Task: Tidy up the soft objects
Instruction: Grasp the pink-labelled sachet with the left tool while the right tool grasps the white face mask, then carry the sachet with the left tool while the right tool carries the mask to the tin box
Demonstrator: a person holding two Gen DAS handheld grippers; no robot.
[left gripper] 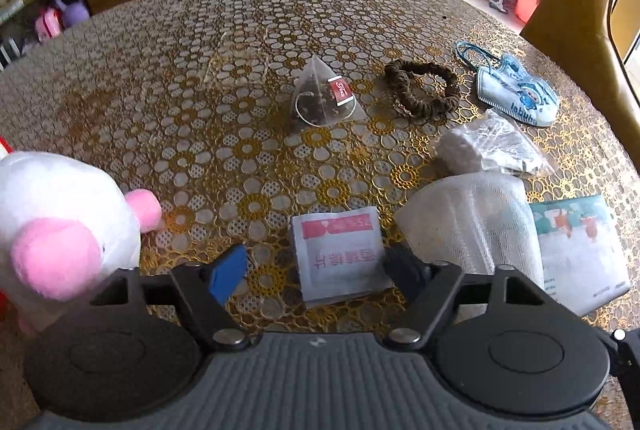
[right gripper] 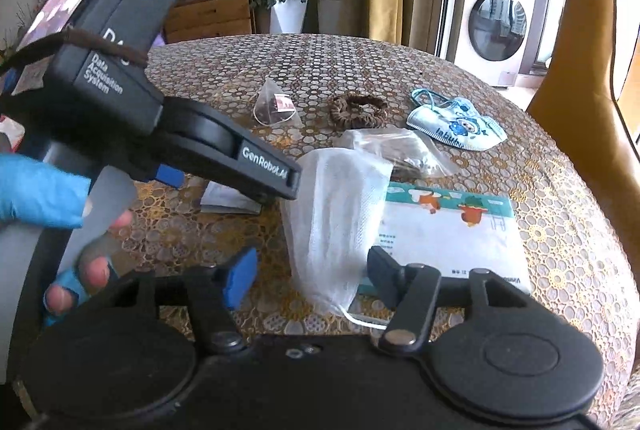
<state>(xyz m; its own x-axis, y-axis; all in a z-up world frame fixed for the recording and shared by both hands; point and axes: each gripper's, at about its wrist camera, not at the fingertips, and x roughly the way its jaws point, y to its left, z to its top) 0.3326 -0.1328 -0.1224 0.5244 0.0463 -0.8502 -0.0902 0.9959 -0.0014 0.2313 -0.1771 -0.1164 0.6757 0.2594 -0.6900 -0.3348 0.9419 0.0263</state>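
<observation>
Both the left gripper [left gripper: 316, 270] and right gripper [right gripper: 310, 276] hover with jaws apart and empty over the worktop [left gripper: 240, 42], the white sachet [left gripper: 338, 254] lying flat between the left jaws.

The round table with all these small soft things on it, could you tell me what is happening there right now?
A person is sorting soft items on the floral-patterned table, a handheld gripper in each hand. The left gripper is open, its fingers either side of a small pink-and-white sachet, not closed on it. The right gripper is also open, at a white mesh bag lying partly over a tissue pack. The tea bag, brown scrunchie, child's face mask and plush toy lie untouched.
</observation>
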